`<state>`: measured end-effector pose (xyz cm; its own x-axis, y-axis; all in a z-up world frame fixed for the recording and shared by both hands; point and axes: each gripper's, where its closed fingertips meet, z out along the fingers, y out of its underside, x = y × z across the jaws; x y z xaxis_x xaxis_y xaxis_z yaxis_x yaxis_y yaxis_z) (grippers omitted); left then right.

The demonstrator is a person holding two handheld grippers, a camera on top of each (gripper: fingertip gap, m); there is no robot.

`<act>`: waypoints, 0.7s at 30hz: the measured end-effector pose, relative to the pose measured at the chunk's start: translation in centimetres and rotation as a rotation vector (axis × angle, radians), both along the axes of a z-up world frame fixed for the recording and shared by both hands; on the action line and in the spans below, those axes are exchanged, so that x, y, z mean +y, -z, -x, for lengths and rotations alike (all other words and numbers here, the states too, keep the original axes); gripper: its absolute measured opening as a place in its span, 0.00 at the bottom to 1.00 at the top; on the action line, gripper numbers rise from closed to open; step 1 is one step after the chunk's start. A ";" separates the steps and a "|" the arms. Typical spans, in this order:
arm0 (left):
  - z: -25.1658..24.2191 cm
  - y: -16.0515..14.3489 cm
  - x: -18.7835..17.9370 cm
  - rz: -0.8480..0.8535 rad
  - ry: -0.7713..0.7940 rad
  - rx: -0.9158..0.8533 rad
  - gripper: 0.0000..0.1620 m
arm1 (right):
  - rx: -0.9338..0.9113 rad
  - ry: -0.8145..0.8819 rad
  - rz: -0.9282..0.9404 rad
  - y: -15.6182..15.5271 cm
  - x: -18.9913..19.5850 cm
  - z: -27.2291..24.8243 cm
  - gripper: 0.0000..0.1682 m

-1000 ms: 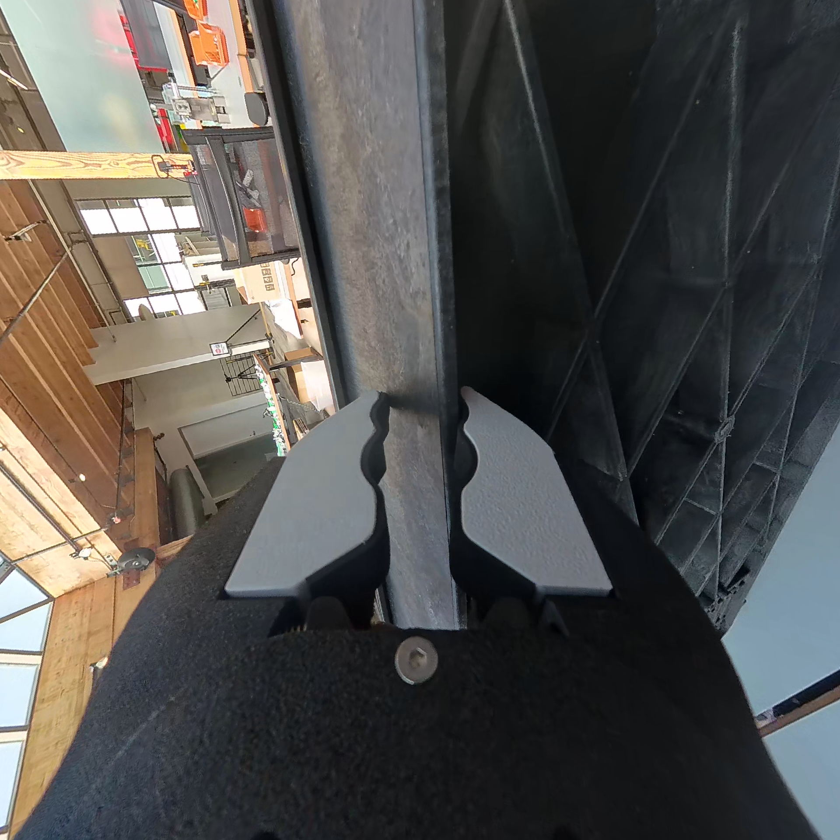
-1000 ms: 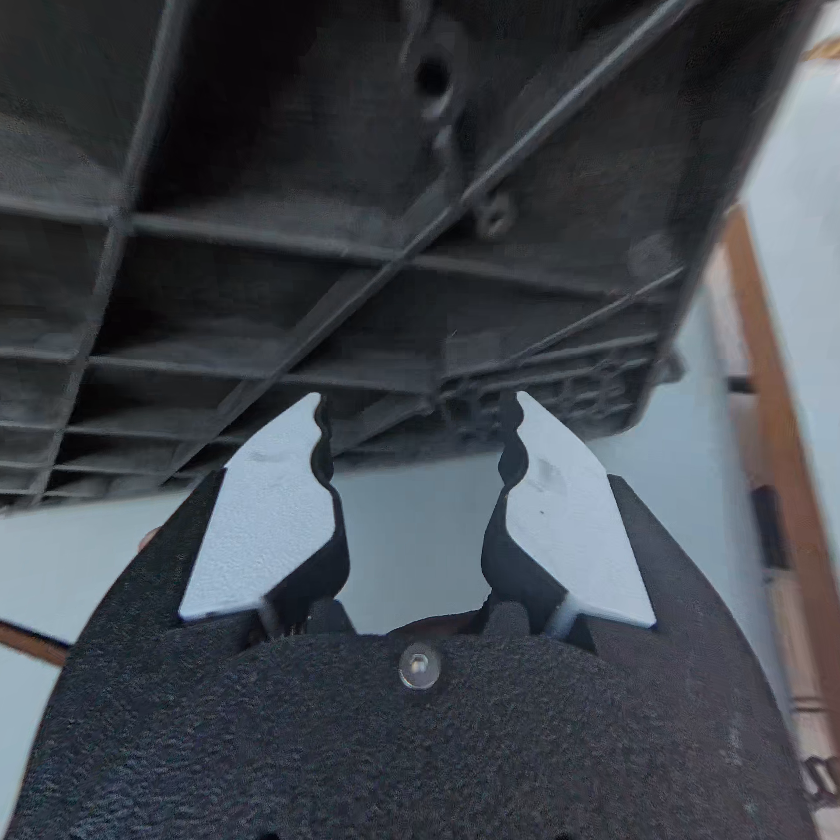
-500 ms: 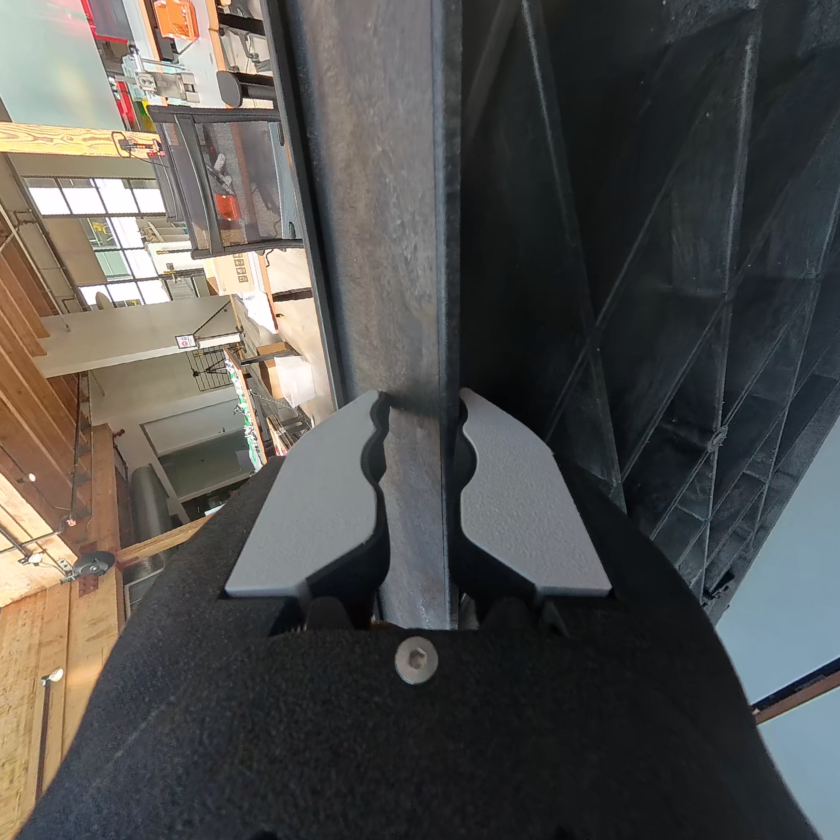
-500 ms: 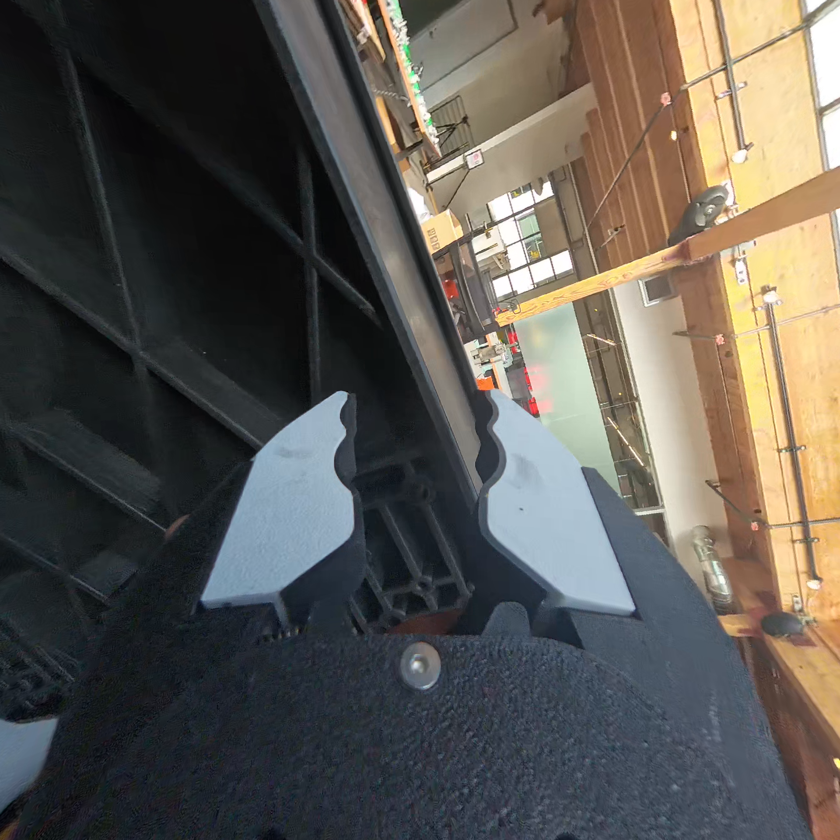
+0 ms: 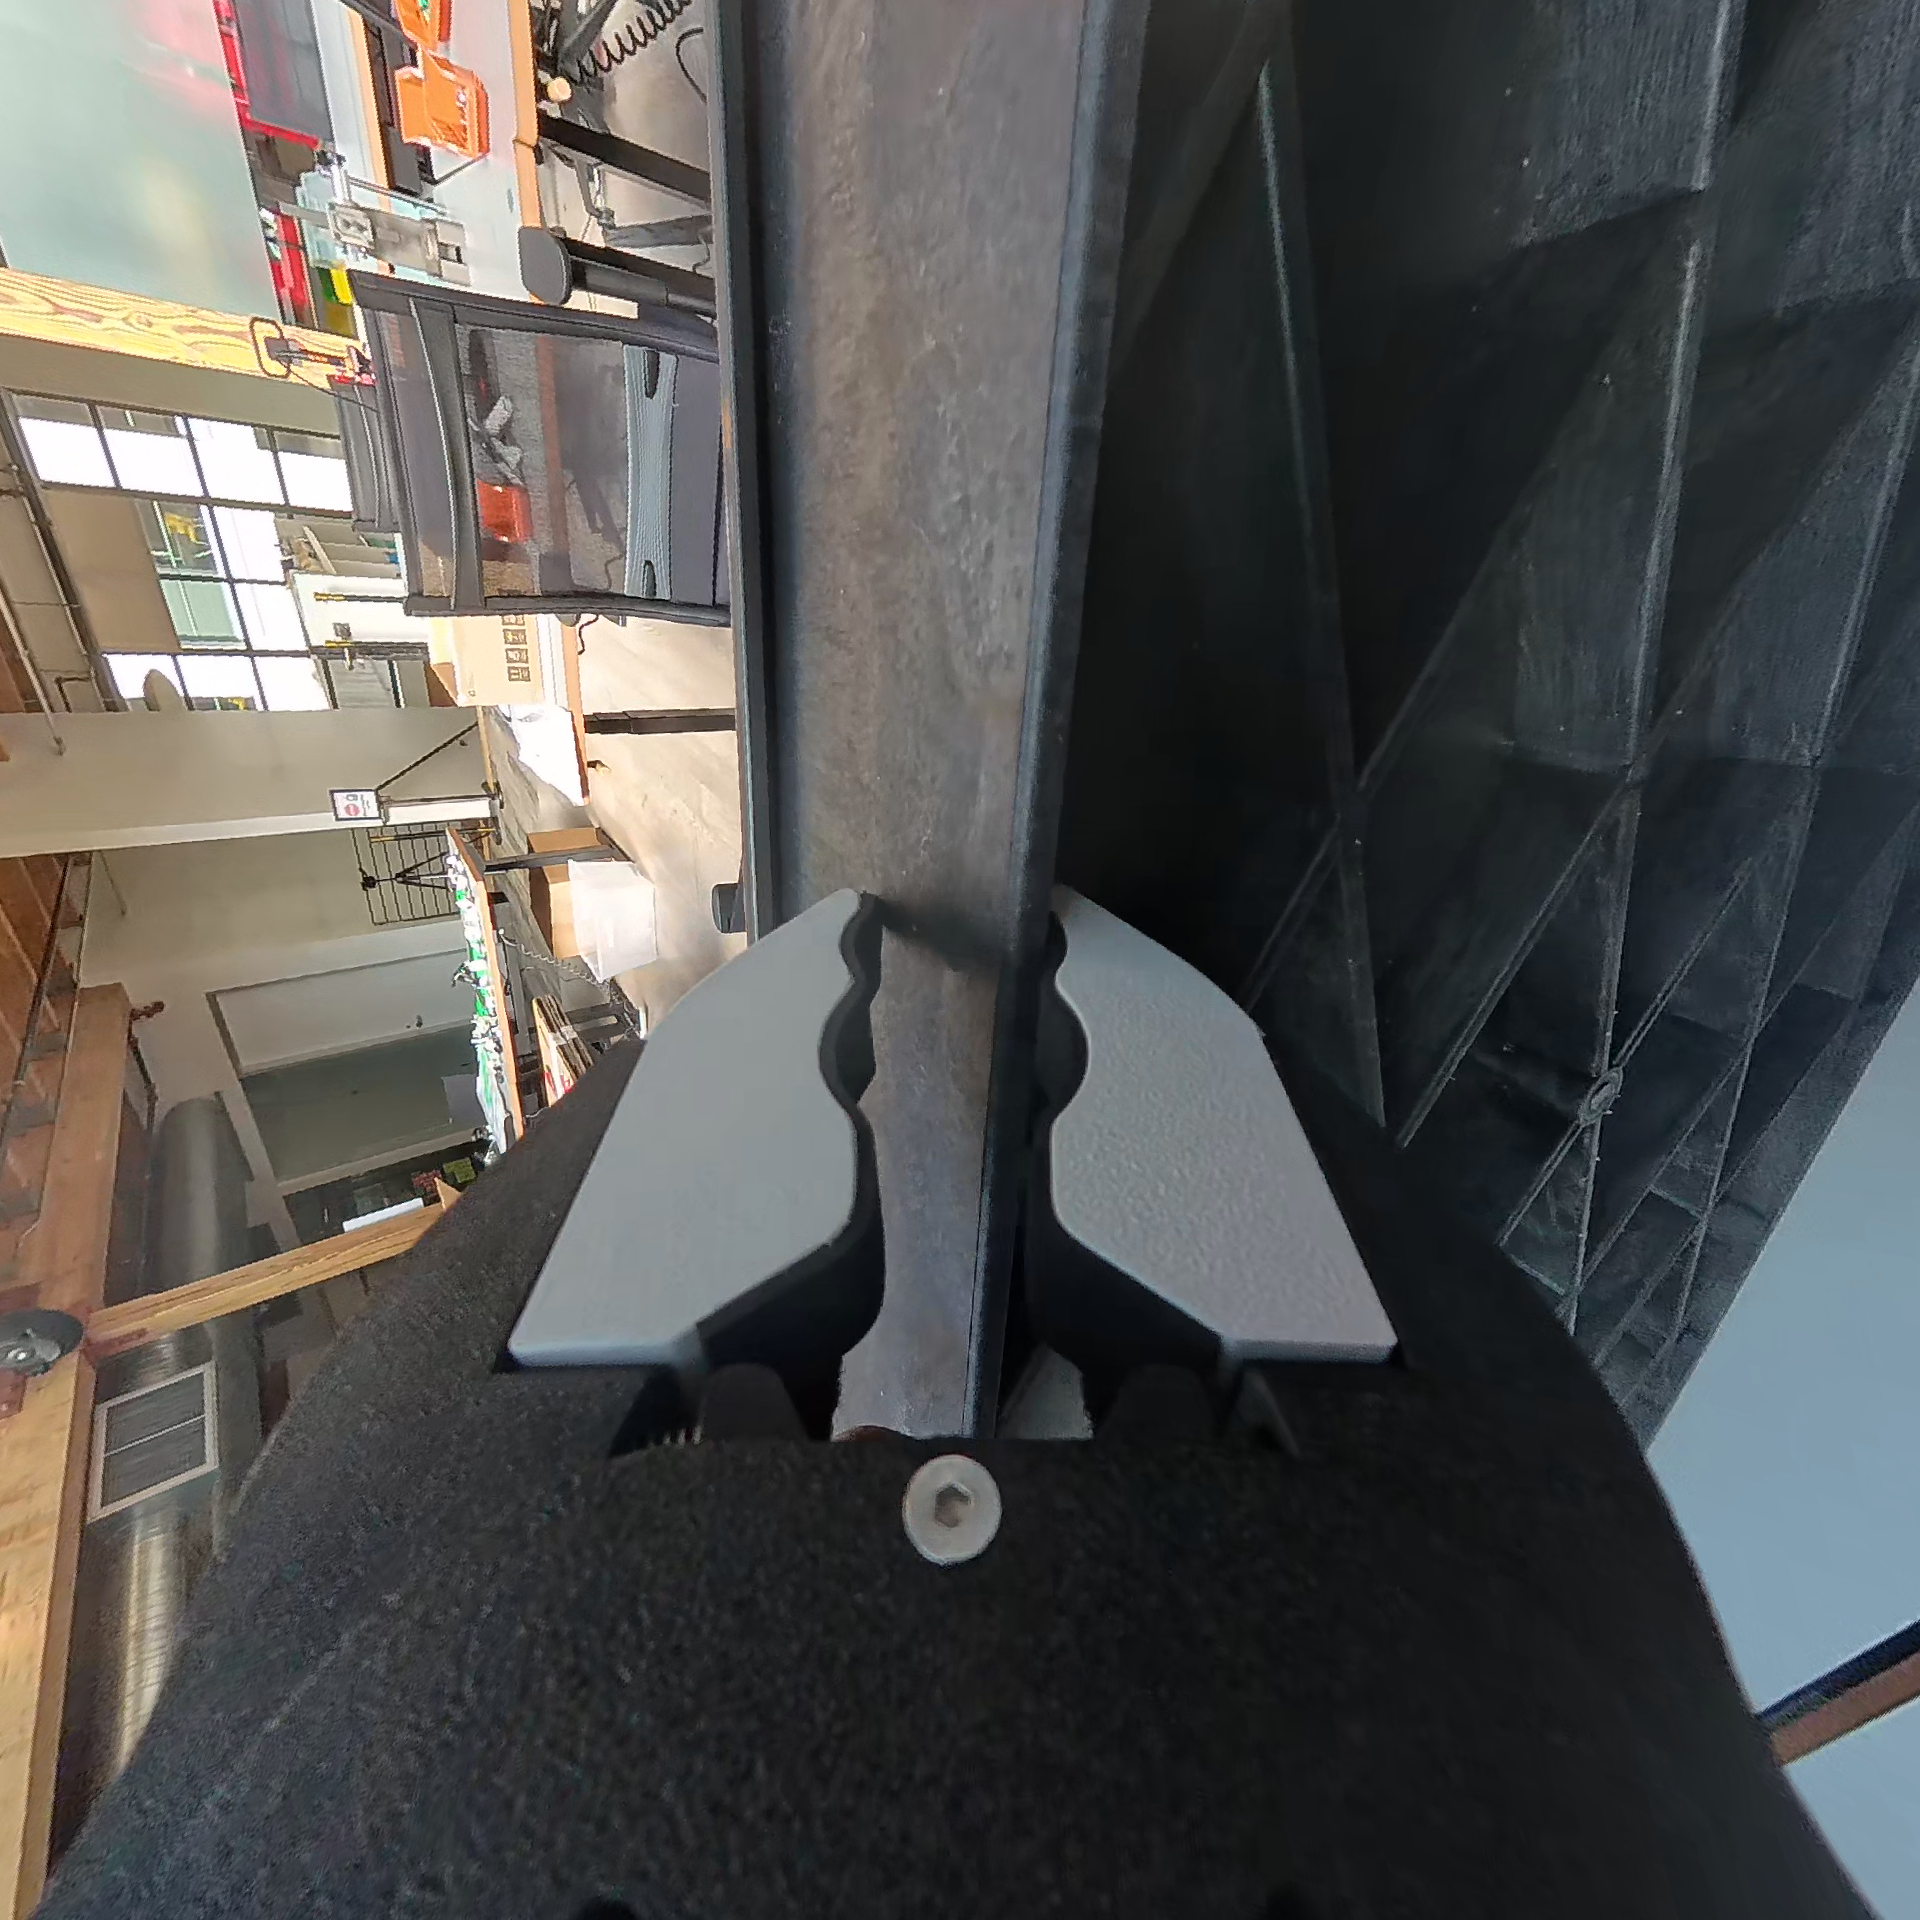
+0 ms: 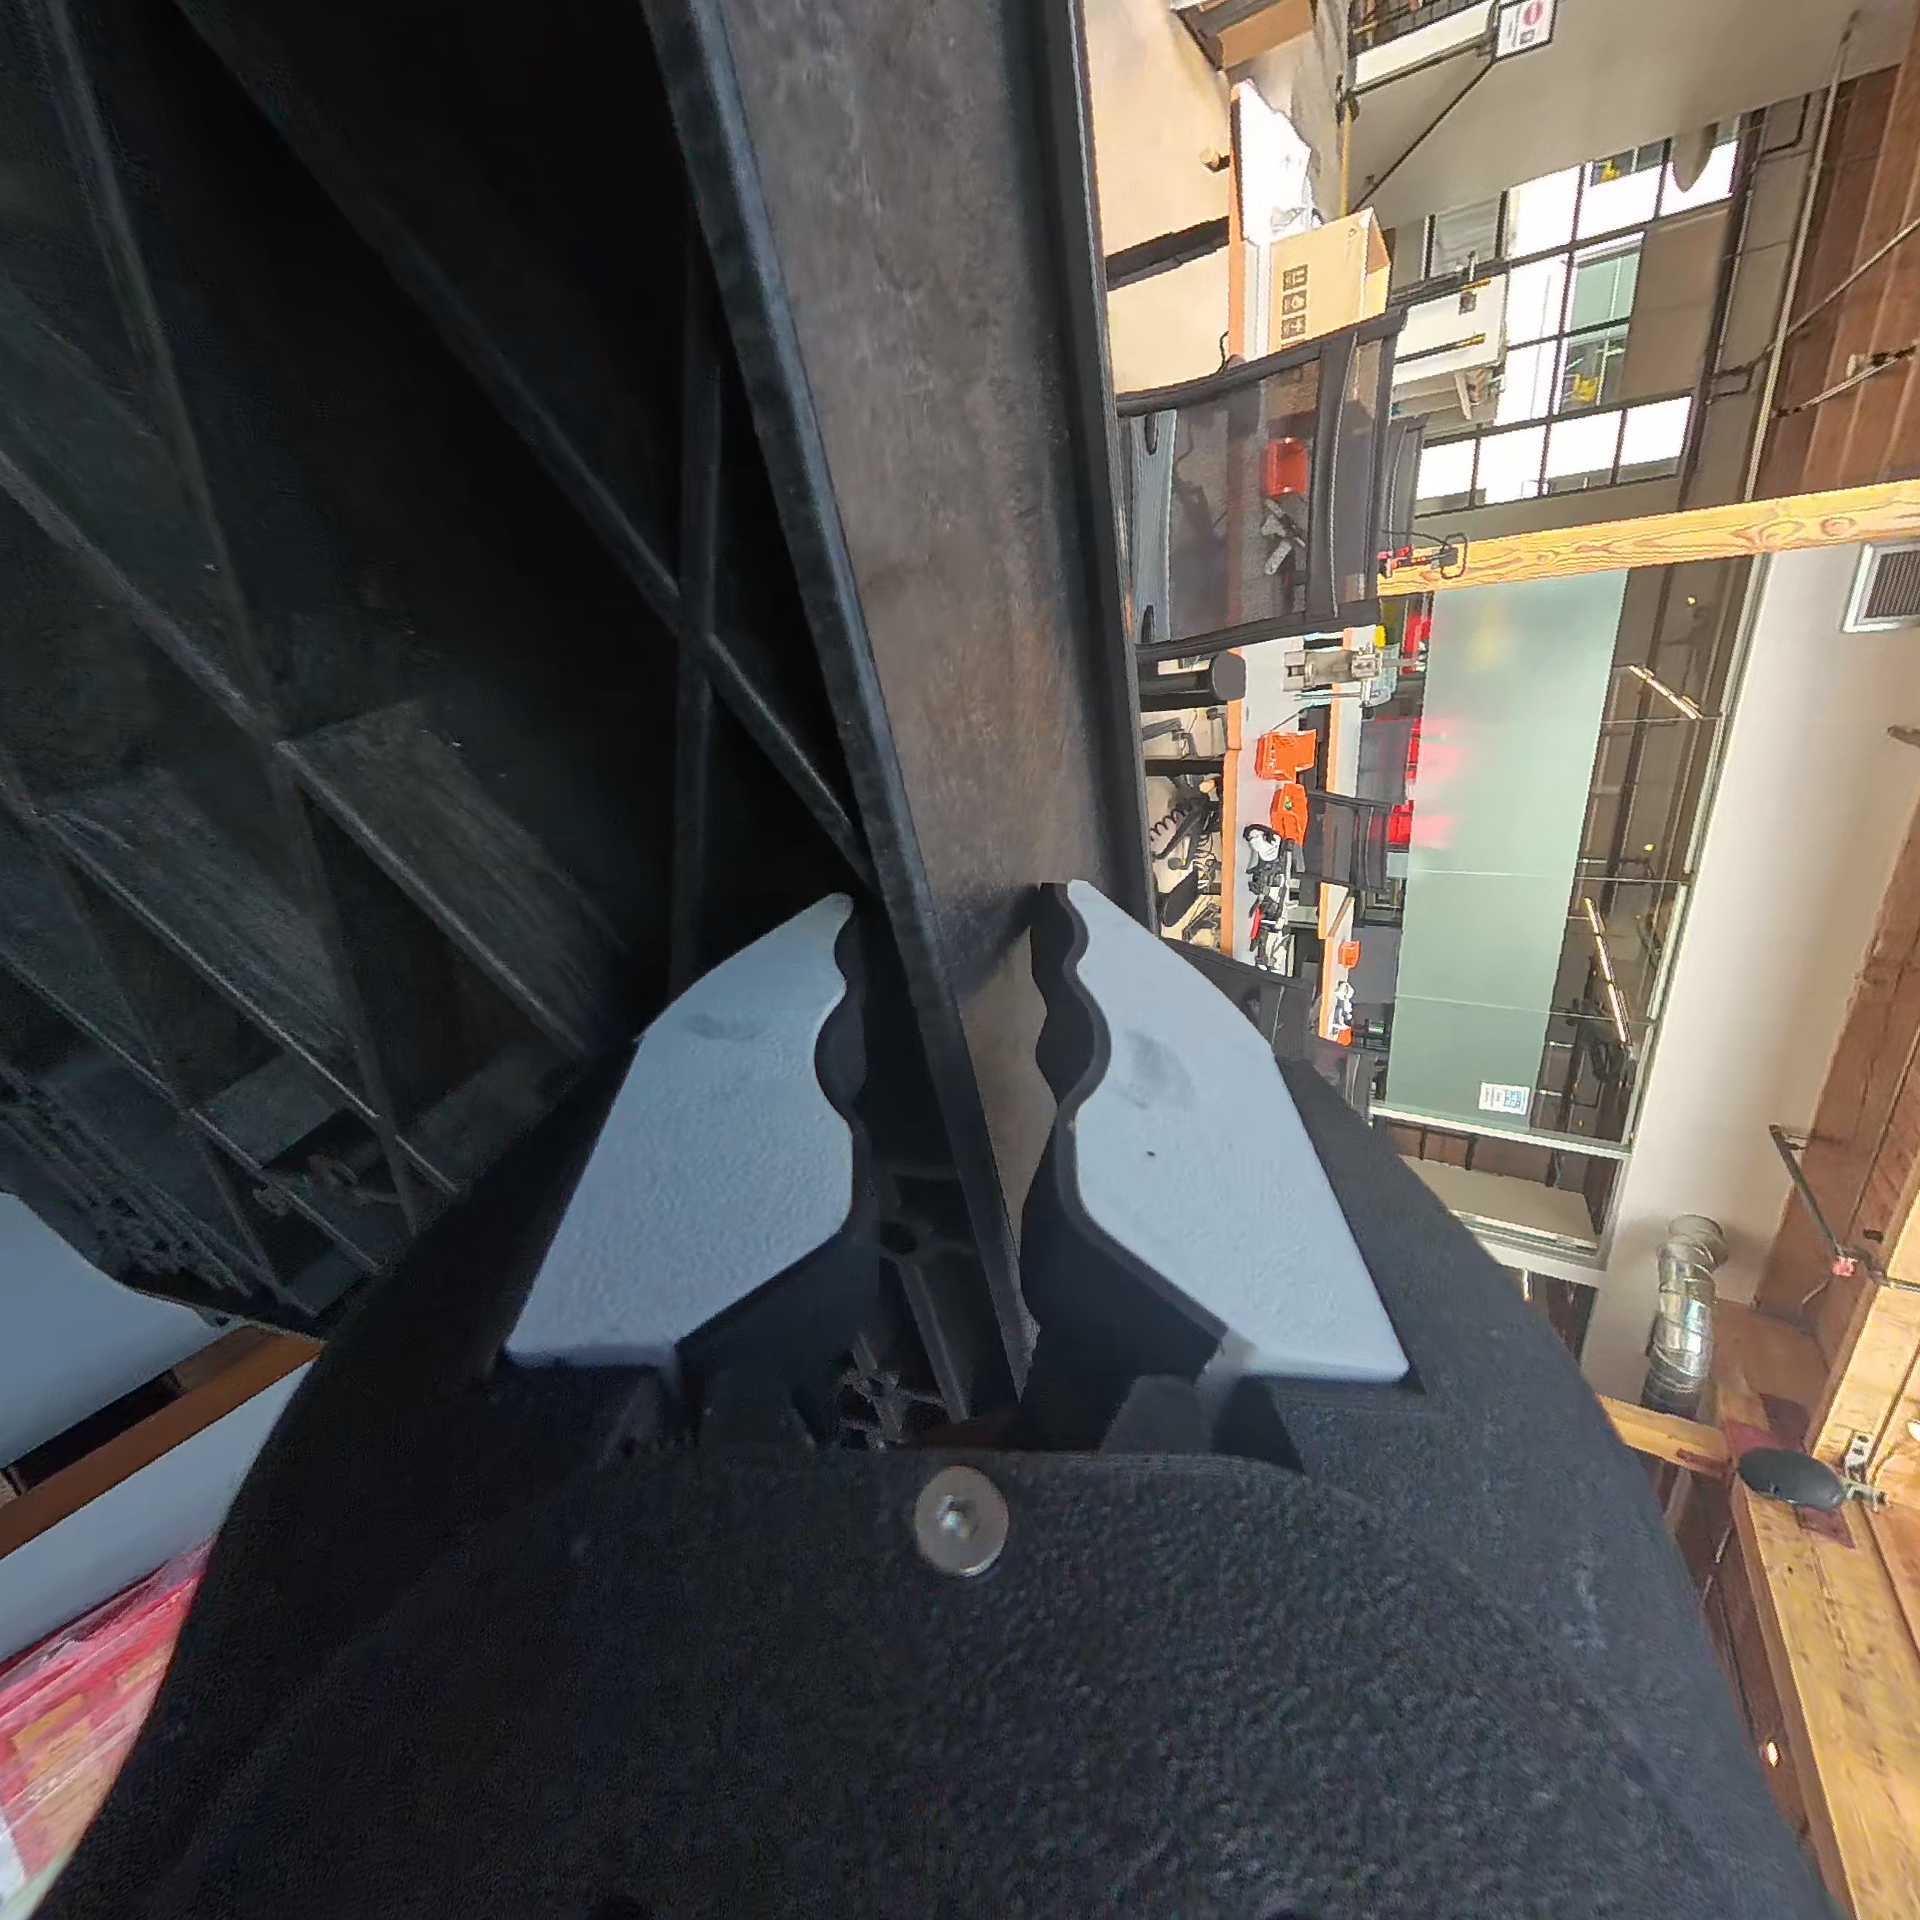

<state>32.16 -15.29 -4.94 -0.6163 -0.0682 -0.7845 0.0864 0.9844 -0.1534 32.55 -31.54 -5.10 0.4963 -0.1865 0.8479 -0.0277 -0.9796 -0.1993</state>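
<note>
A large black plastic panel with a ribbed underside (image 5: 1558, 727) and a flat, scuffed grey rim (image 5: 894, 416) is held up on edge. My left gripper (image 5: 956, 914) is shut on that rim, one finger on each face. The same panel fills the left of the right wrist view, with its ribs (image 6: 364, 623) and its rim (image 6: 935, 364). My right gripper (image 6: 945, 899) straddles the rim near a corner and is closed onto it, its fingers (image 6: 727, 1122) pressing both faces.
A white table top (image 5: 1818, 1403) lies below the panel and also shows in the right wrist view (image 6: 83, 1351). A red packet (image 6: 73, 1714) lies on it. A black mesh chair (image 5: 540, 468) and desks with orange items (image 6: 1283, 753) stand in the room behind. The left gripper's tips are roughly 15 cm from the right gripper's.
My right gripper swung from under the panel's corner to its rim and closed onto it. My left gripper kept its hold, and the panel shifted slightly.
</note>
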 end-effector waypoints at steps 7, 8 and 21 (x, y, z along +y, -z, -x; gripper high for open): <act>3.0 -3.1 1.9 0.265 -0.010 -0.253 0.26 | 0.065 0.023 0.016 -0.1 0.0 -0.5 0.15; 4.4 -3.2 2.7 0.360 -0.024 -0.264 0.26 | 0.070 0.023 0.016 -0.1 0.0 -0.6 0.15; 16.1 20.0 22.7 1.325 -0.887 0.251 0.29 | 0.130 0.029 0.067 -0.1 0.0 -1.7 0.14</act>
<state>16.08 7.44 -24.99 -0.1130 -0.9684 0.2225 -0.5659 -0.1213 -0.8155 34.22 -31.55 -4.99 0.5981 -0.1478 0.7877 -0.0779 -0.9889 -0.1265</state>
